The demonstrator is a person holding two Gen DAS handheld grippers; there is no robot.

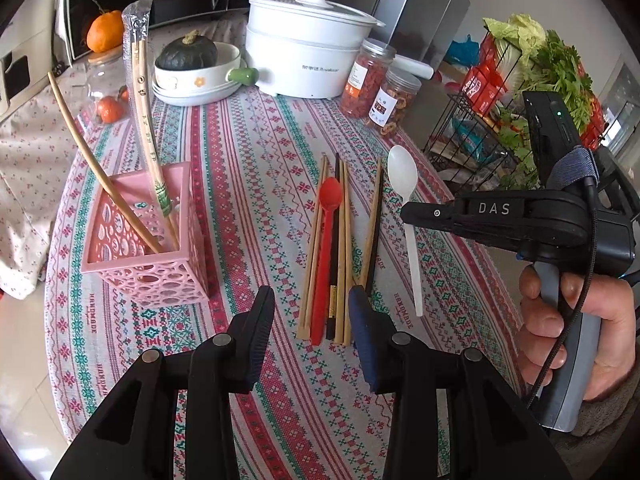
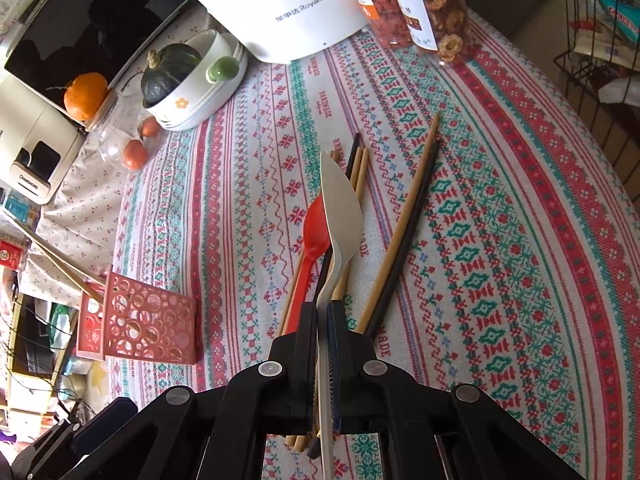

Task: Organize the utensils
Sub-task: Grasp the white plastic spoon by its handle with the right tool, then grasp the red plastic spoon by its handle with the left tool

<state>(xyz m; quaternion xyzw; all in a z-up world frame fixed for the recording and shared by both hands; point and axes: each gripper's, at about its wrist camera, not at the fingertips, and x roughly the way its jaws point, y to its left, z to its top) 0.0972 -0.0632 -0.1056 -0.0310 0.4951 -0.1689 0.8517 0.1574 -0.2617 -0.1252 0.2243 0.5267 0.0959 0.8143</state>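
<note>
Lettering "Royalstar" on white cooker (image 2: 288, 12), "HANDMADE" along tablecloth (image 1: 256, 152).

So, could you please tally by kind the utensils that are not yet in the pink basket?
Spoons: 2, the red spoon on the cloth and the white spoon held in the right gripper
Black chopsticks: 2
Bamboo chopsticks: 5, as far as the overlap shows
Total: 9
</note>
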